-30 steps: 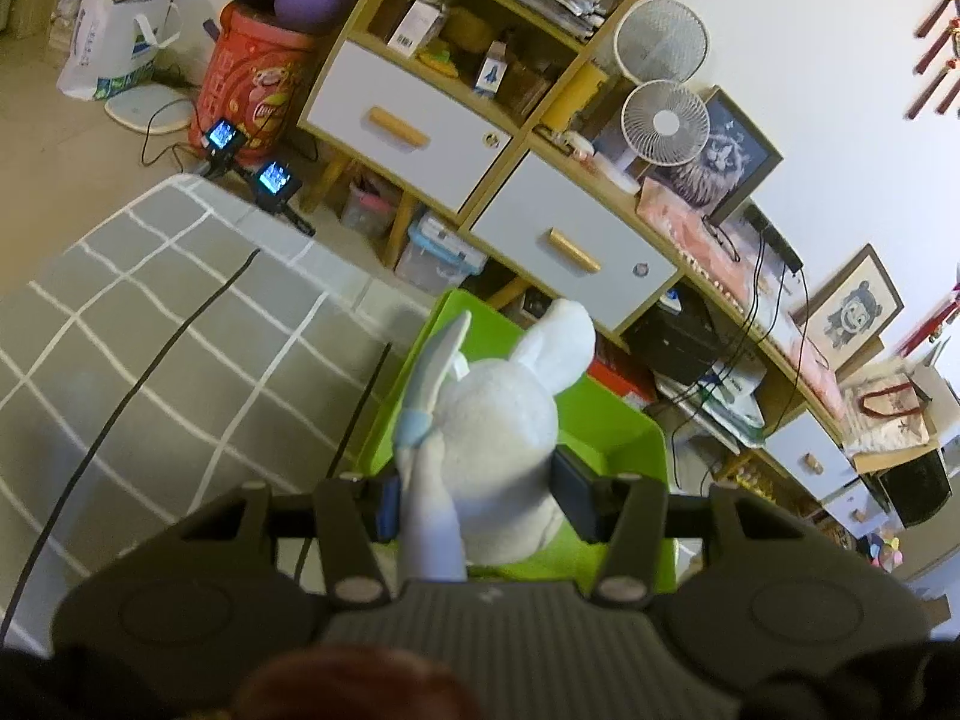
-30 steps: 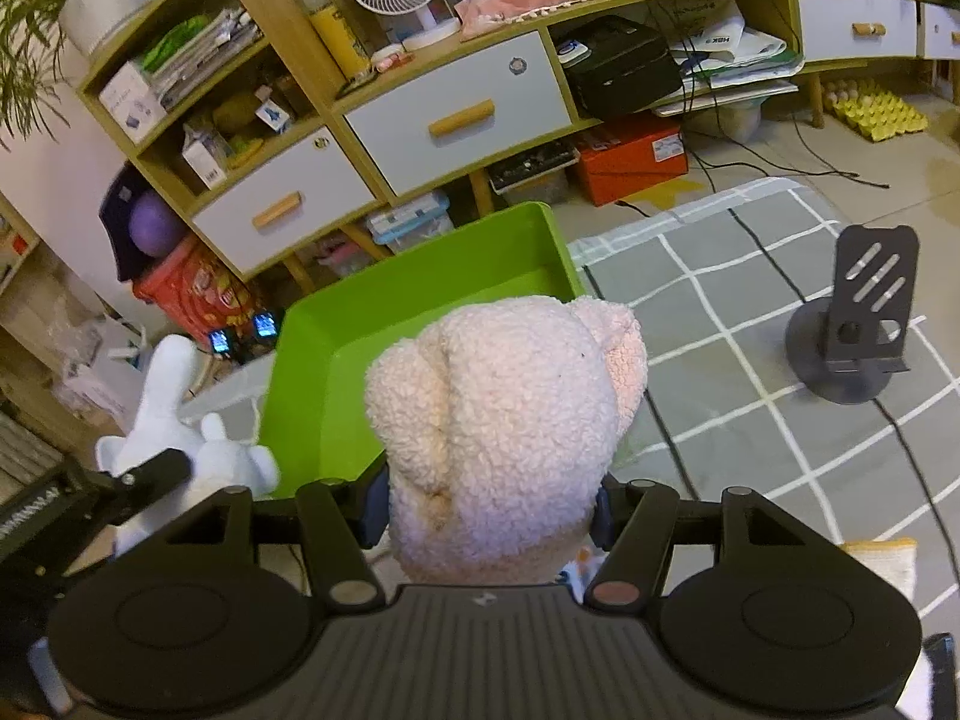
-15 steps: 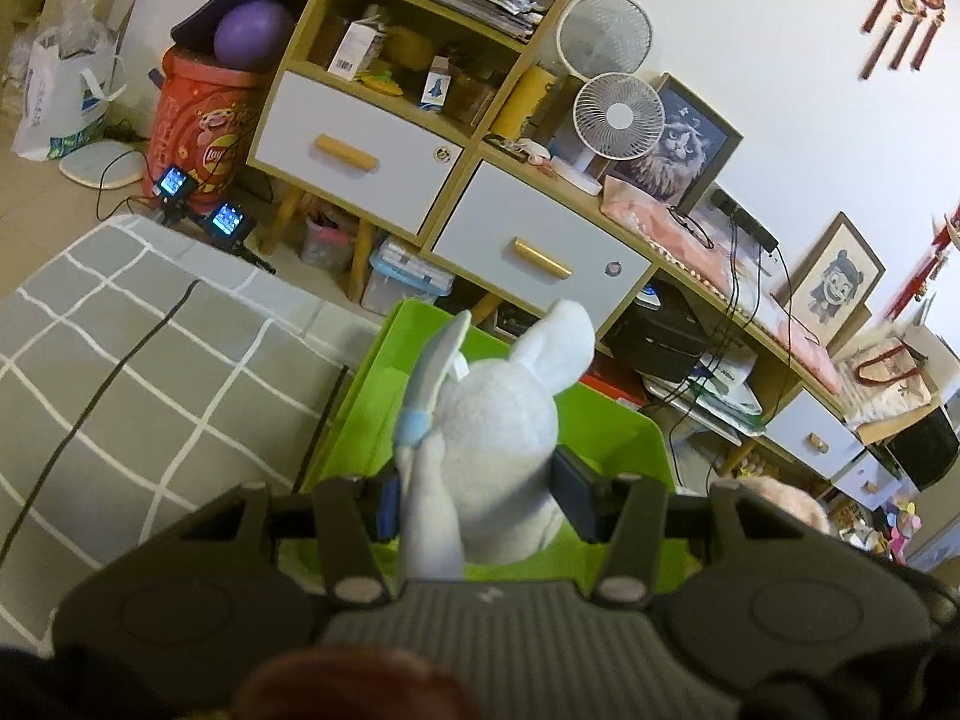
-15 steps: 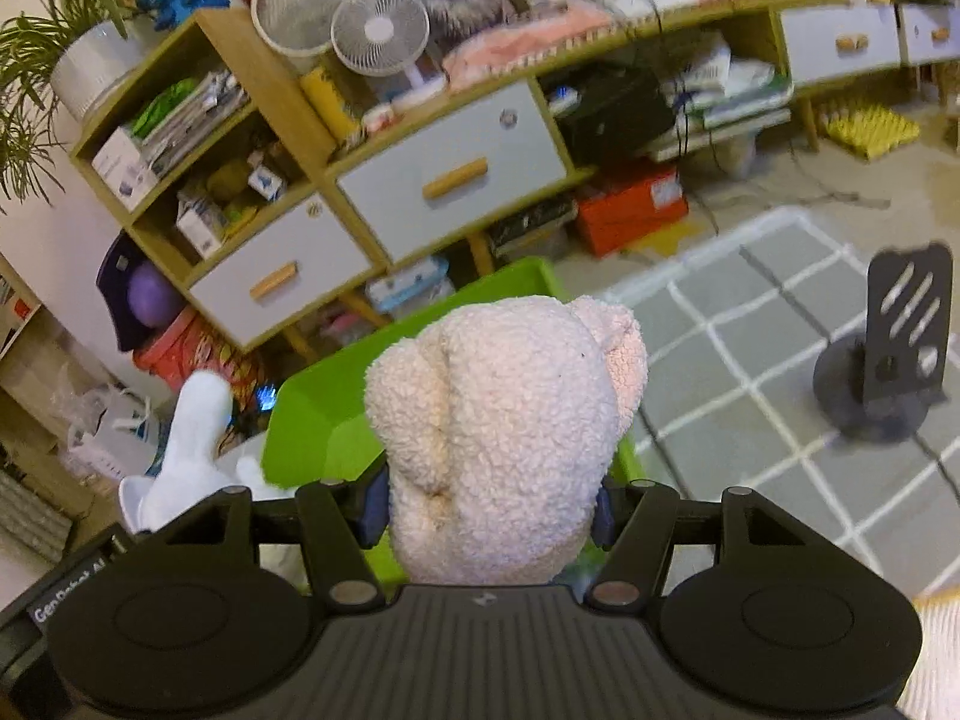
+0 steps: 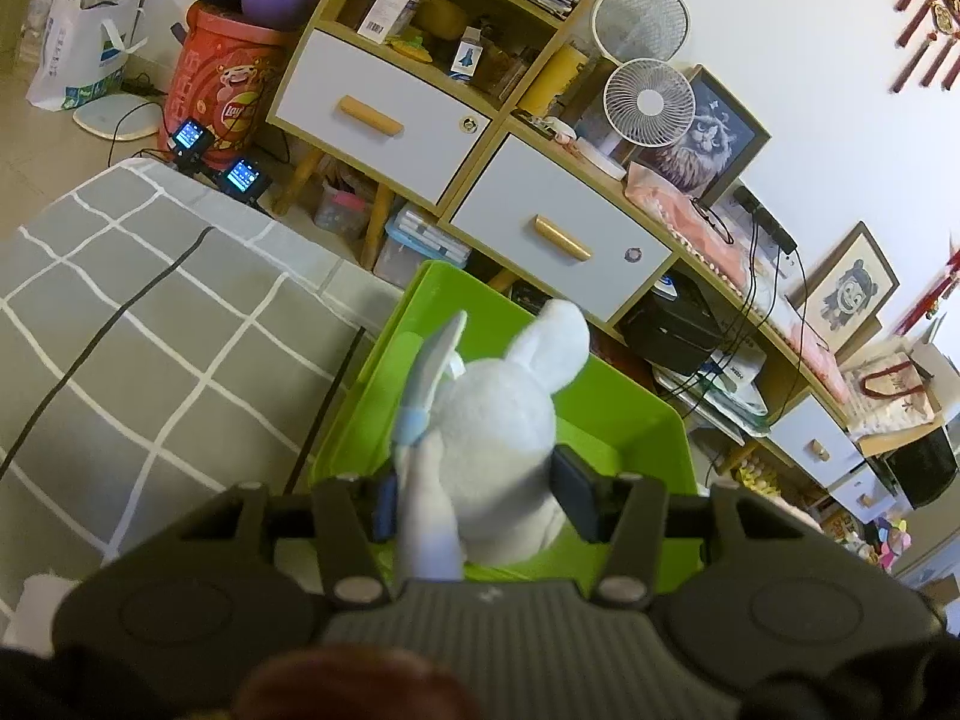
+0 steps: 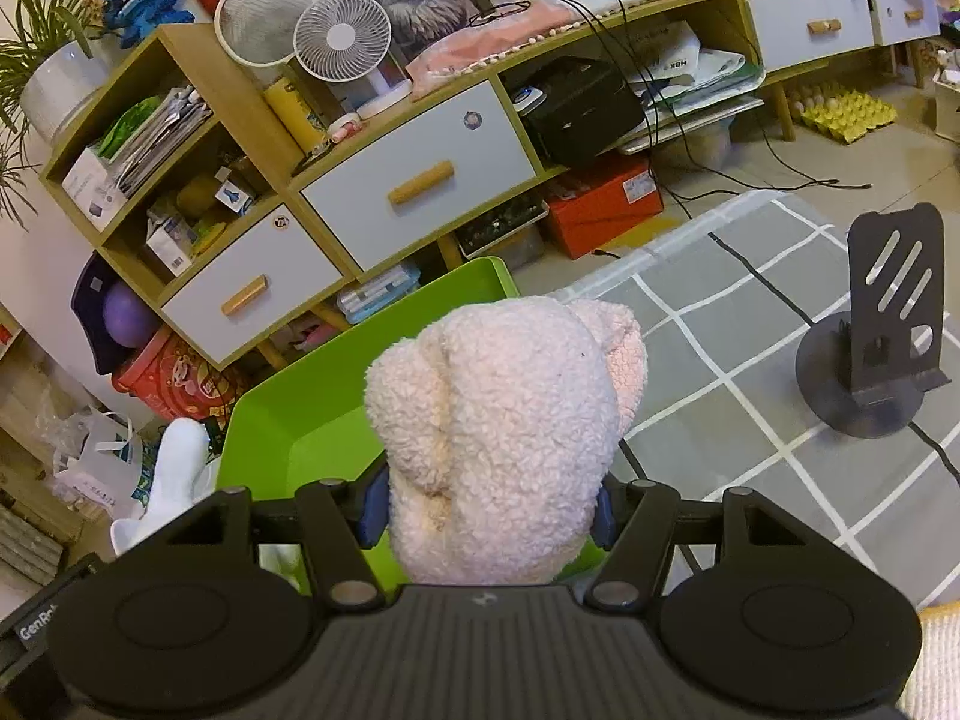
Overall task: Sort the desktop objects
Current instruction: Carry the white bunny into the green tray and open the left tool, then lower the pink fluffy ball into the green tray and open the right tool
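Grey checked rug [image 5: 150, 336] covers the worktop, with a green bin [image 5: 630, 426] at its edge before the wooden shelving. Right gripper [image 6: 483, 507], jaws clamped on a pink fleecy plush [image 6: 504, 420], held above the bin. Left gripper [image 5: 480, 498], jaws clamped on a white rabbit plush [image 5: 498, 432], also over the bin.

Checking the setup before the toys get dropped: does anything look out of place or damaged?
Nothing stands out. The left gripper holds the white plush rabbit and the right gripper the pink fleecy plush toy, both over the green plastic bin.
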Demonstrator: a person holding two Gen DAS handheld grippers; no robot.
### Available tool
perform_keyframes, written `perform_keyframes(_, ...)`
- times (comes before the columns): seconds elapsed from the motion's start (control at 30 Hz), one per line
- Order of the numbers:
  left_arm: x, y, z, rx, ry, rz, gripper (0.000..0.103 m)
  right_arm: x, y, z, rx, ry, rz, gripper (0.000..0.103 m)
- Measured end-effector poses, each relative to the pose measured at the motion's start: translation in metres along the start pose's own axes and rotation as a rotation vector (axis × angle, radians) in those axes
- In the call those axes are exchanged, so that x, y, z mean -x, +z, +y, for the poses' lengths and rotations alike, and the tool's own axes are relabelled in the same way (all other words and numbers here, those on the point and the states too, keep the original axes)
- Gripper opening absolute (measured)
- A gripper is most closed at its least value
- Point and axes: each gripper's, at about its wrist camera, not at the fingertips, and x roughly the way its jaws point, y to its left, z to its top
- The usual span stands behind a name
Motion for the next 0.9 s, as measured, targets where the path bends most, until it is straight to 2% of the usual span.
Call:
perform_keyframes(0.27,-0.007,-0.004,0.004,0.017,0.011,0.028,0.049,-0.001,-0.001,0.001,0.012,-0.001,-0.005,0.064)
perform_keyframes(0.5,-0.005,-0.007,-0.001,-0.012,0.014,0.032,0.052,-0.001,-0.002,0.005,0.029,-0.011,0.001,0.066)
perform_keyframes(0.67,-0.003,-0.006,-0.004,-0.015,-0.004,0.033,0.062,-0.002,-0.002,0.004,0.013,0.015,0.030,0.070)
perform_keyframes(0.83,-0.001,-0.006,-0.007,-0.017,-0.019,0.038,0.082,0.000,-0.002,0.010,0.027,0.013,0.036,0.083)
perform_keyframes(0.9,-0.001,-0.007,-0.007,-0.014,-0.027,0.045,0.086,0.001,-0.002,0.010,0.020,0.017,0.042,0.085)
